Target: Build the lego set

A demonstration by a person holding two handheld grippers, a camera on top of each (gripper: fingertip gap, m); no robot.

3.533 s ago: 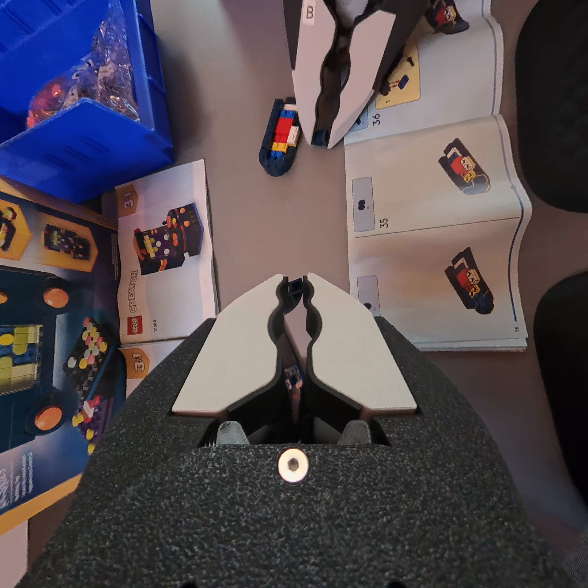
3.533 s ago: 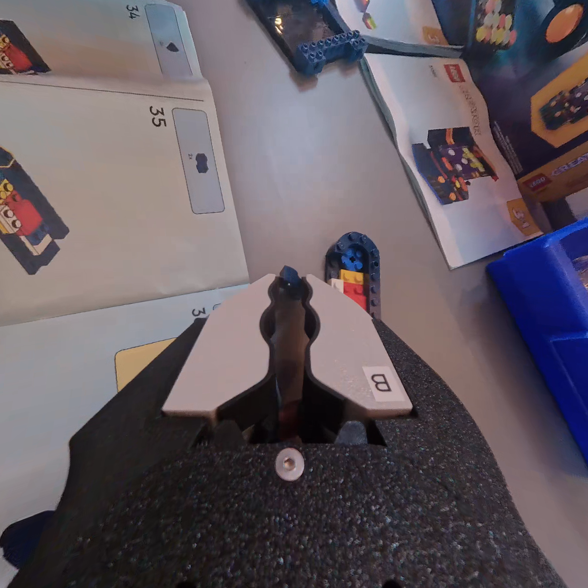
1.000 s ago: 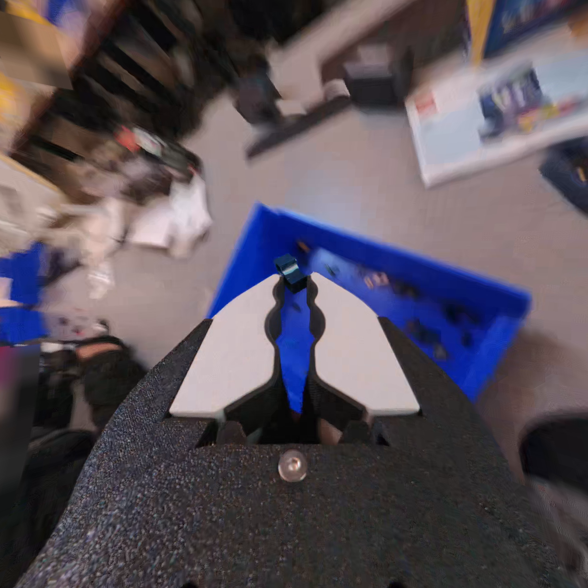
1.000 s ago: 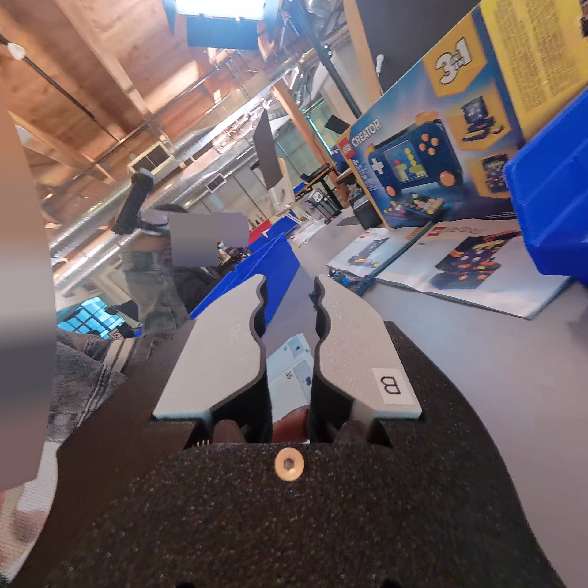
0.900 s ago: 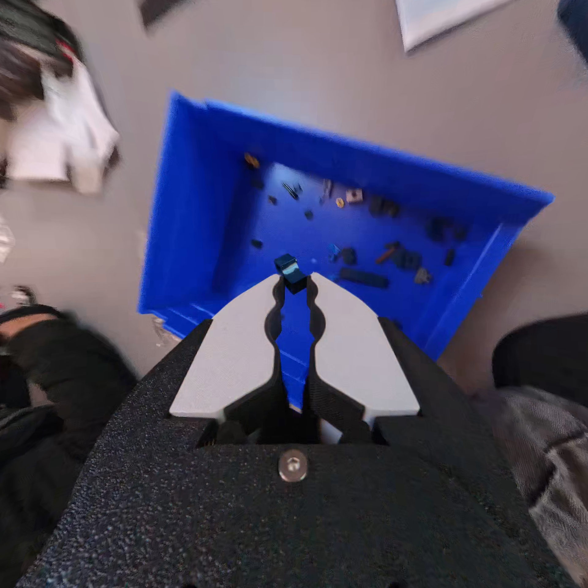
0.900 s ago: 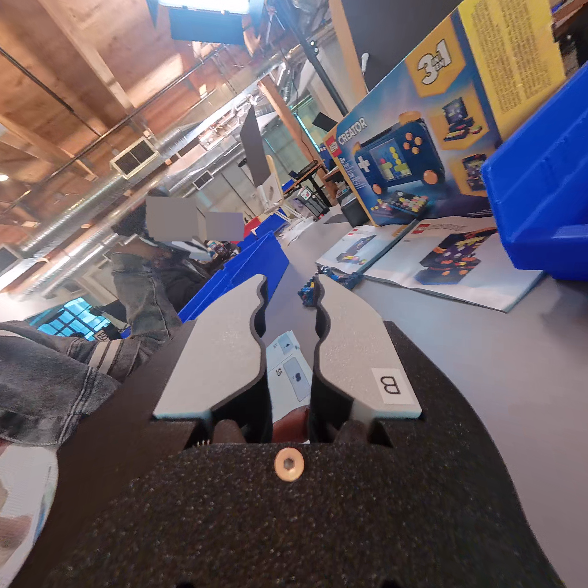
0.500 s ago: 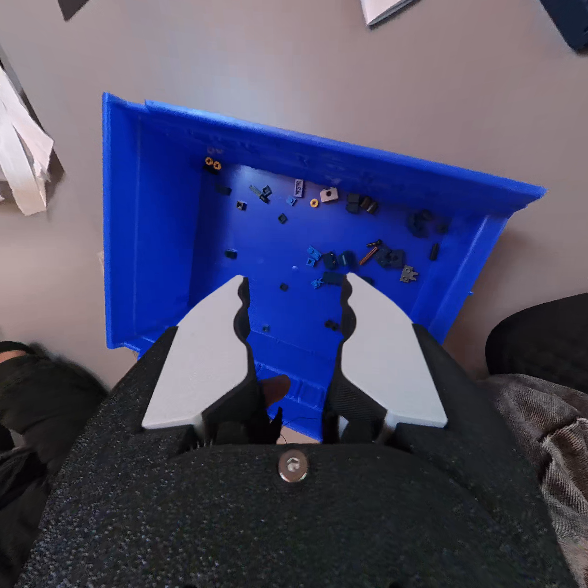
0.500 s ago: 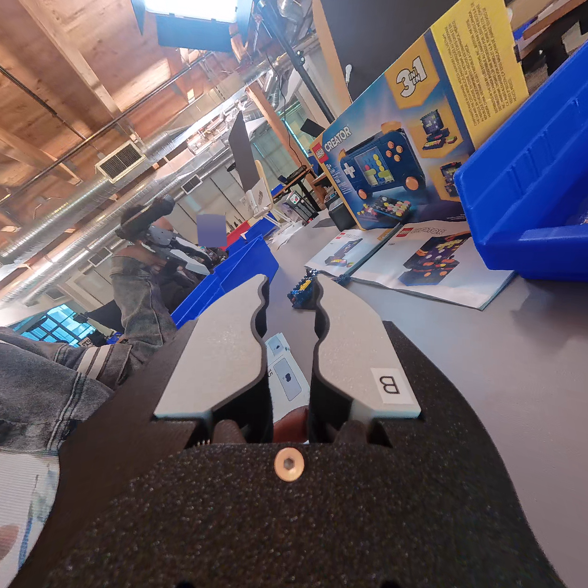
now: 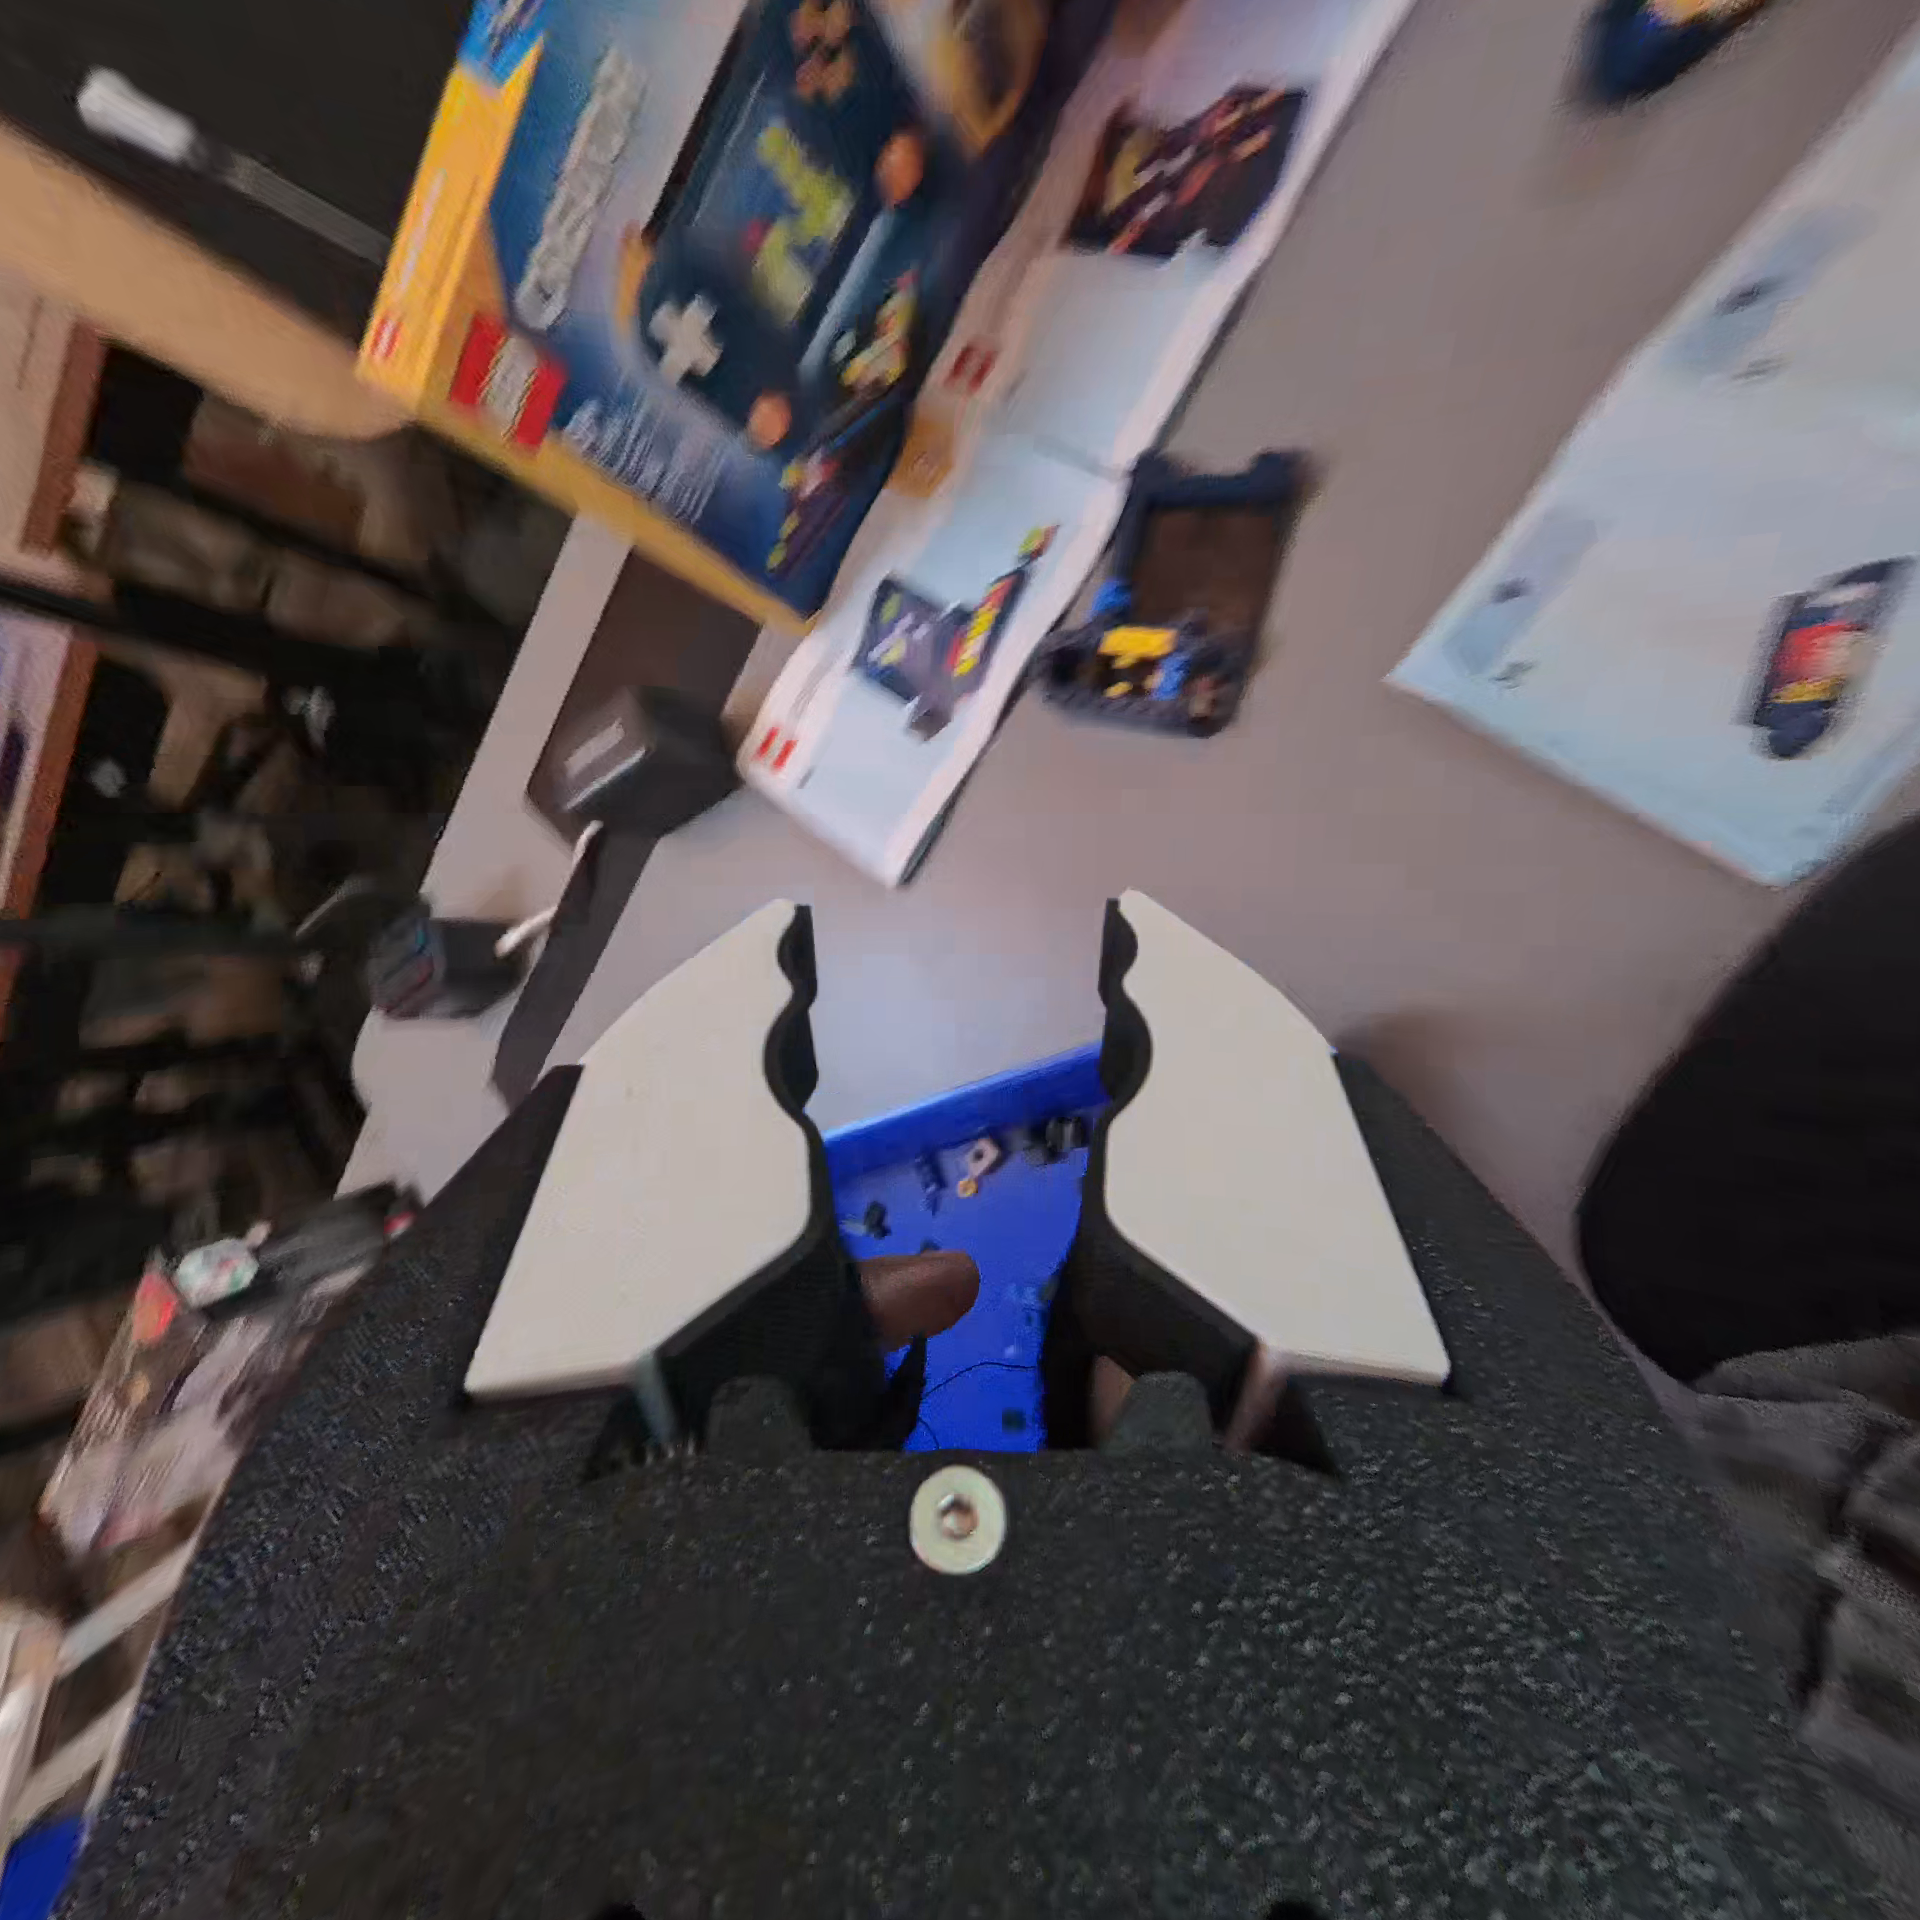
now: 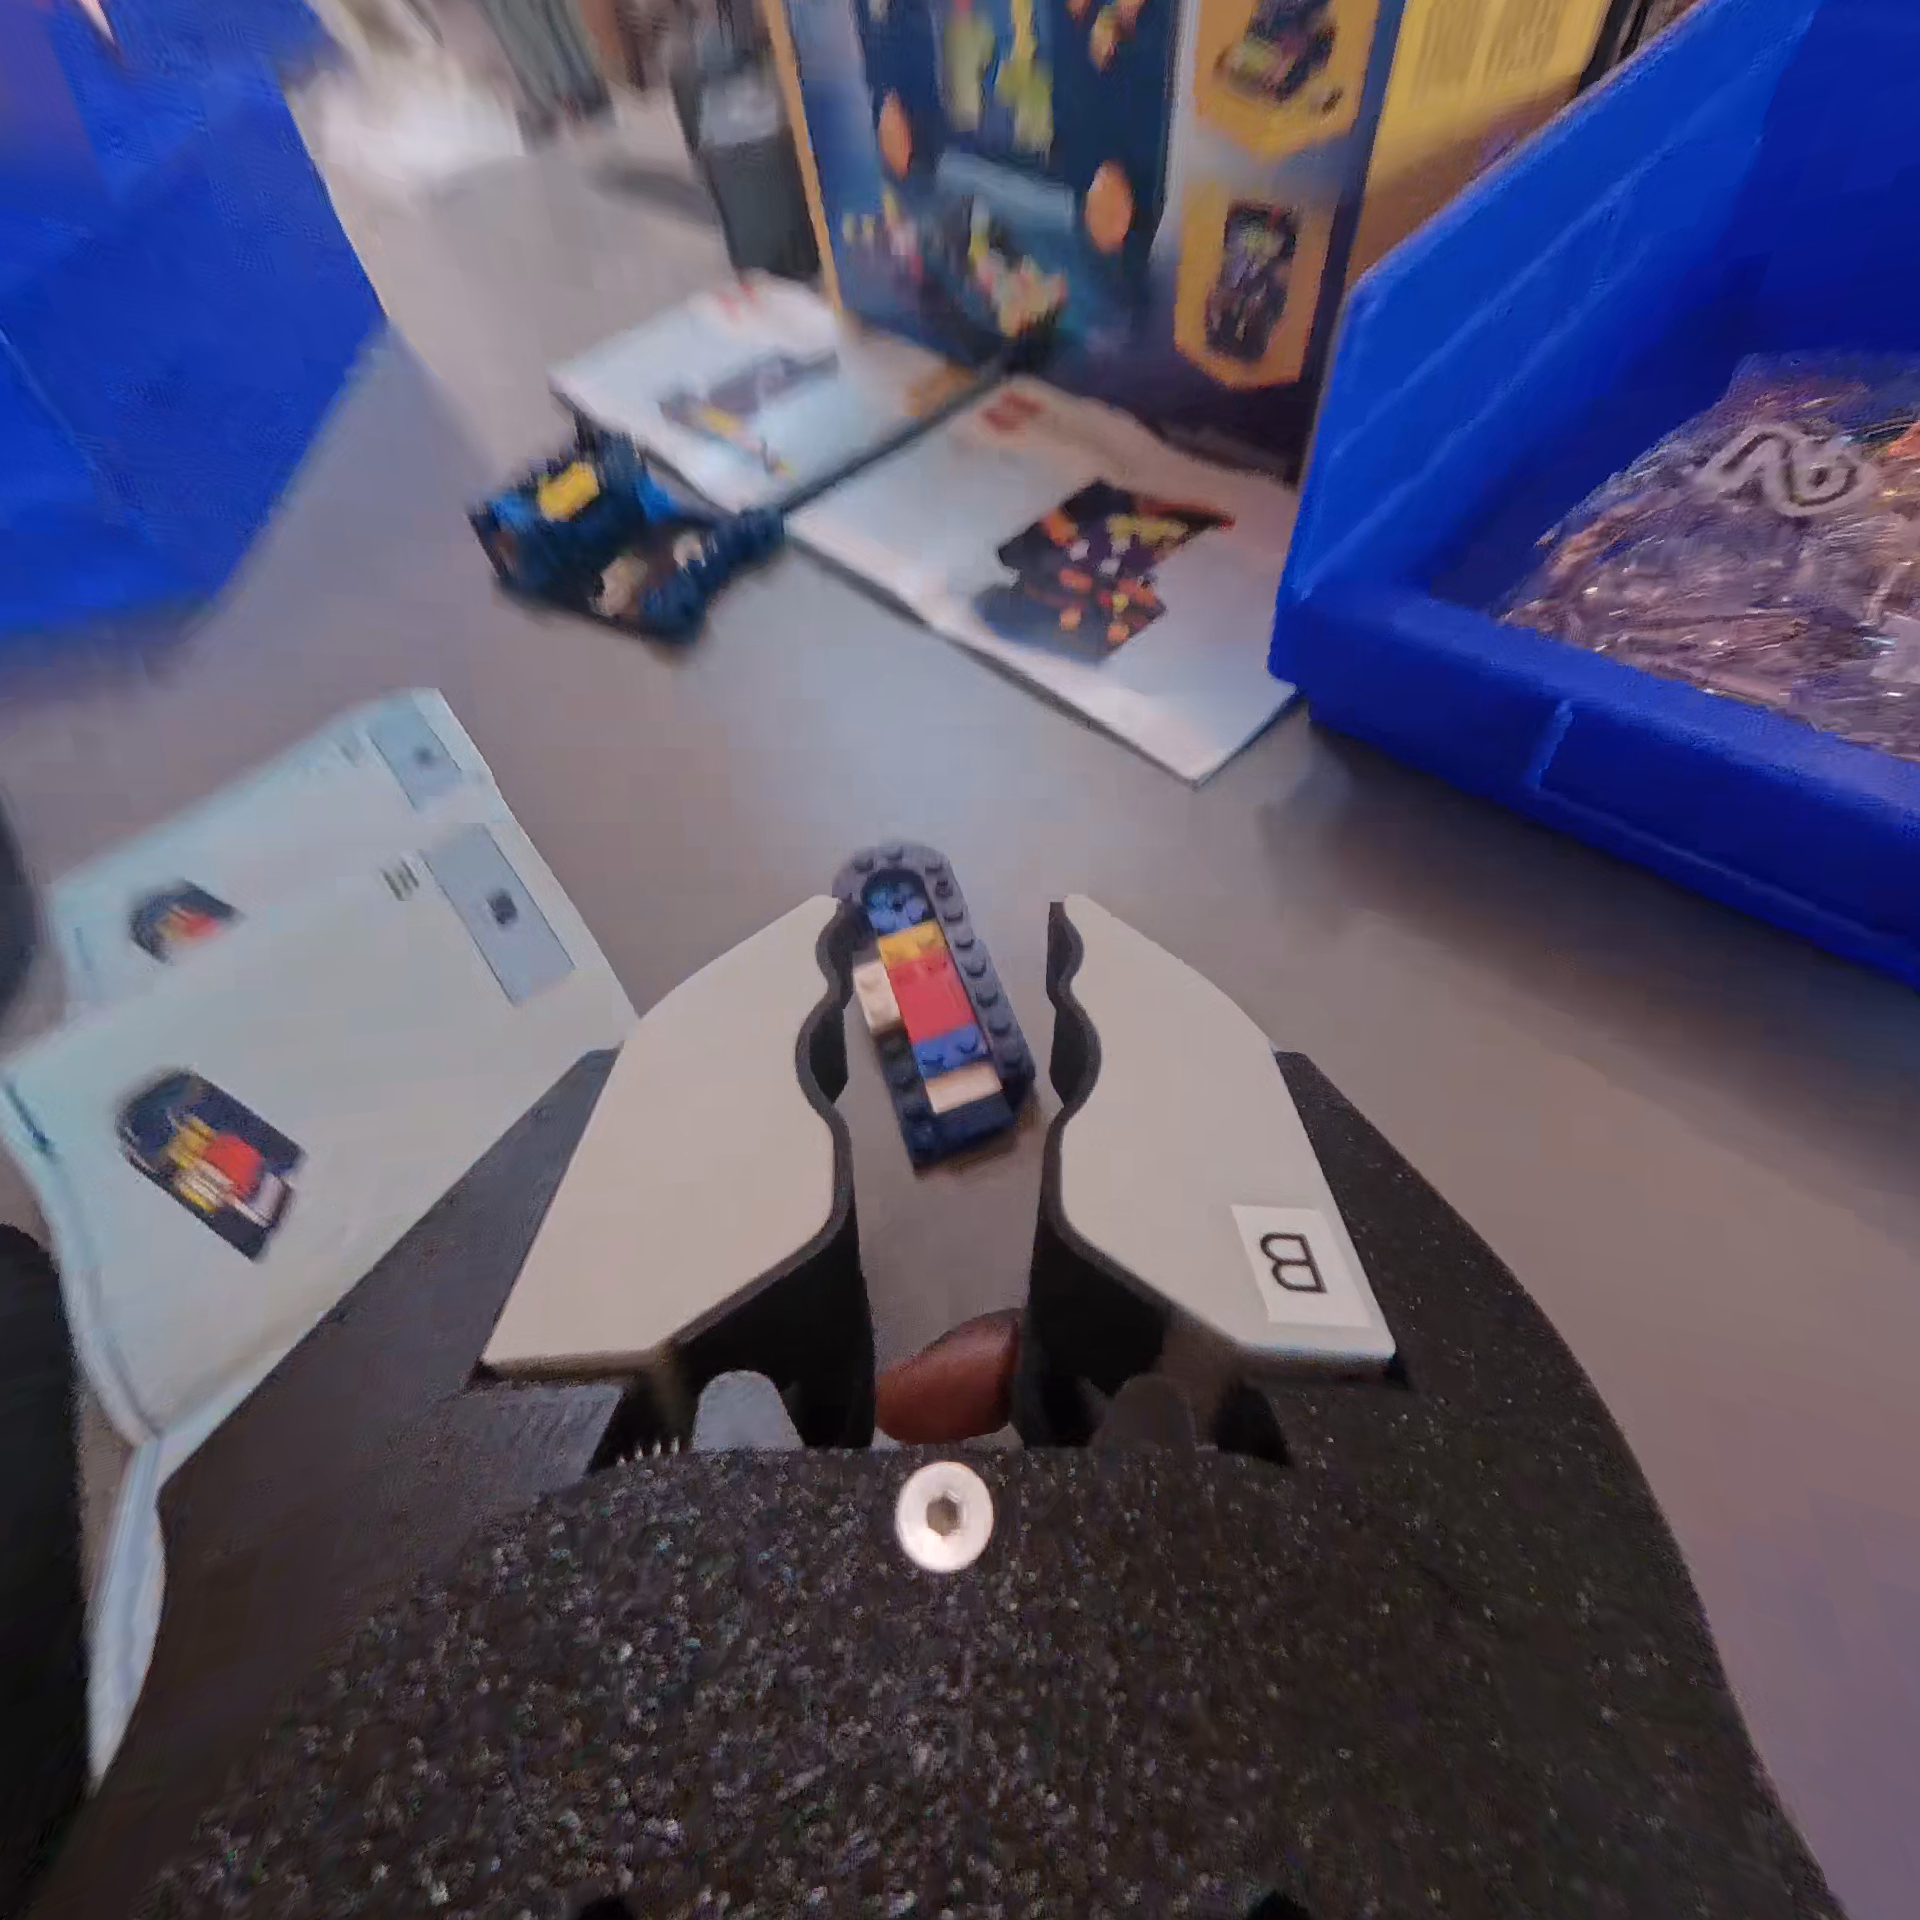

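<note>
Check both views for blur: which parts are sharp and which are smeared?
Left wrist view: the left gripper is sharp with its jaws apart, while the toy box, booklets and shelves are streaked by motion. Right wrist view: the right gripper is crisp, the small brick model is slightly soft, and the far box and open booklet are blurred.

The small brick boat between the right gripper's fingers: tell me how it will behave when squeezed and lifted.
The brick boat looks stiff and light: small plastic pieces stacked on a dark blue base. It lies flat on the table, so it should slide rather than roll or tip. The open right gripper isn't touching it; a hard squeeze might pop some bricks loose, since it is built from separate parts.
</note>
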